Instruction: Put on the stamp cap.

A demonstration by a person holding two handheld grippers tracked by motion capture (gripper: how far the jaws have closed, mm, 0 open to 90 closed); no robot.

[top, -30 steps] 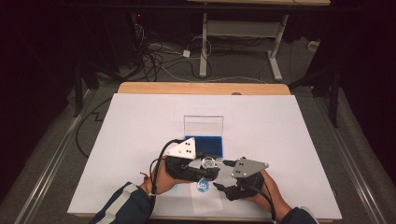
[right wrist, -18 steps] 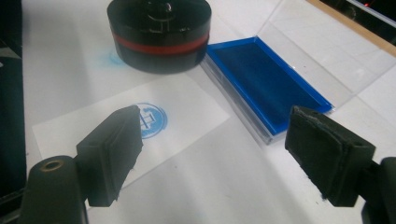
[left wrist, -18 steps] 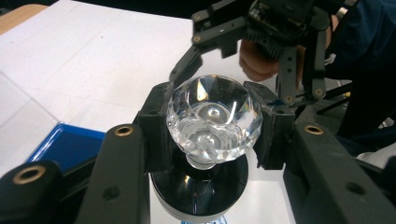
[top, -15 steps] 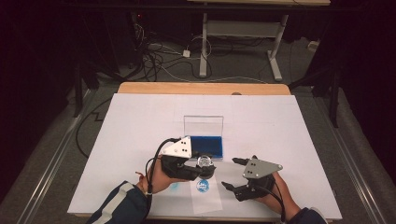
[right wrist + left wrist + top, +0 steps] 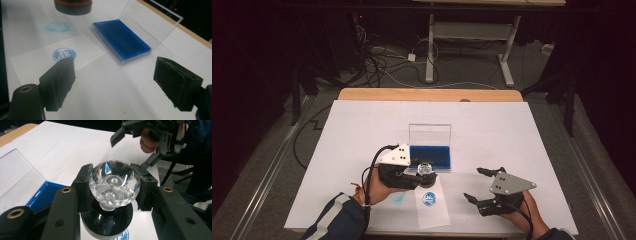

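White-covered tabletop (image 5: 362, 130), dark room with cables behind. Left gripper (image 5: 424, 172) clenched on crystal-knobbed stamp (image 5: 114, 183), raised just above the paper slip (image 5: 434, 210) at 6 o'clock of the blue ink pad (image 5: 430, 155) (lid open). Right gripper (image 5: 479, 184): jaws just opened, nothing between them. Advice: lift stamp straight up to avoid smearing the print (image 5: 64, 54).

room: was dark, unlit beyond the table (image 5: 362, 125)
floor: grey carpet (image 5: 272, 165), tangled cables (image 5: 382, 62)
furniture: white desk frame (image 5: 467, 35) stood behind
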